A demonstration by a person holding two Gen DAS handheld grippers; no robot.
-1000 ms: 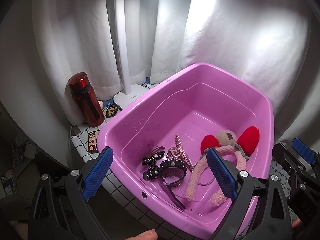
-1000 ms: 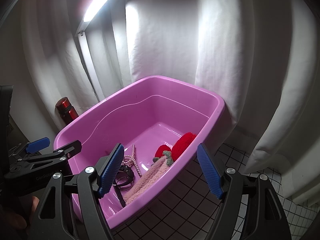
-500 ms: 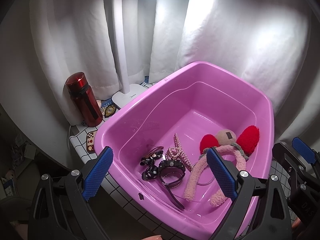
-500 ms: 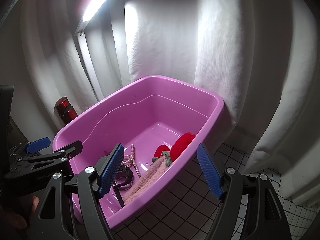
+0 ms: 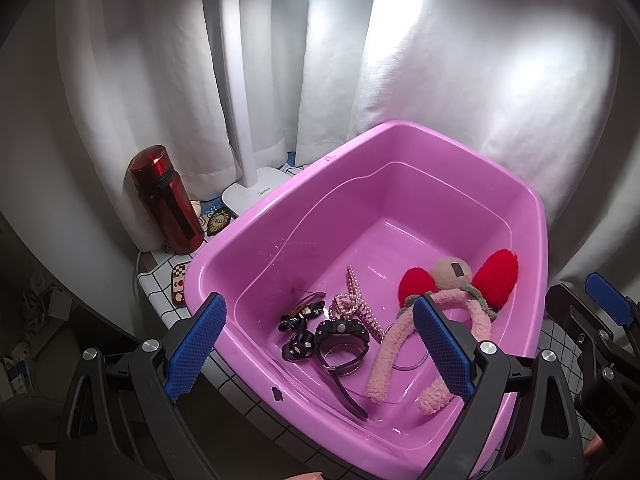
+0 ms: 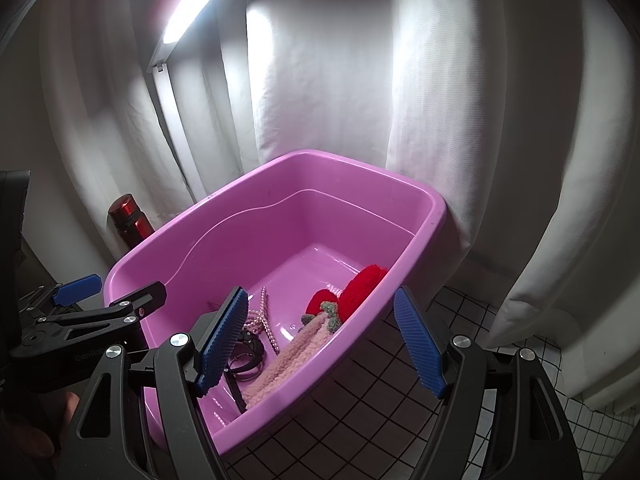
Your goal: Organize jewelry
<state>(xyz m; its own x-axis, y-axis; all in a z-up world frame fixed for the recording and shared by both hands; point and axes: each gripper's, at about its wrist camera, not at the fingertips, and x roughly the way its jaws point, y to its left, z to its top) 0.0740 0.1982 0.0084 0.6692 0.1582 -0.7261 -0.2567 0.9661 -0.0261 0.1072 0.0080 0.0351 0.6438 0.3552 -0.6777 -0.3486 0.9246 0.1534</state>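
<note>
Jewelry all sits inside pink tub [image 5: 532,216]: fuzzy pink headband [image 5: 390,354] with red heart ears on the right, pearl claw clip [image 5: 352,304] in the middle, black watch [image 5: 340,334] and black bow clip [image 5: 298,316] nearer the left, bunched at the near end of the tub floor. Over the last second nothing in the tub shifts; the left view just slides a little, so the tub and red bottle [image 5: 166,200] sit slightly higher and further right in frame. Left gripper [image 5: 320,354] hangs over the near rim, jaws spread wide, nothing between them. Right gripper [image 6: 320,344] likewise gaping and empty, above the tub's right near corner. Fits both pieces already gathered and pieces waiting to be sorted out; can't tell which. Surface is white tile with dark grid [image 6: 384,408], stickers at left edge. White curtain [image 5: 460,80] behind, white desk lamp [image 5: 240,120] lit at far left.
</note>
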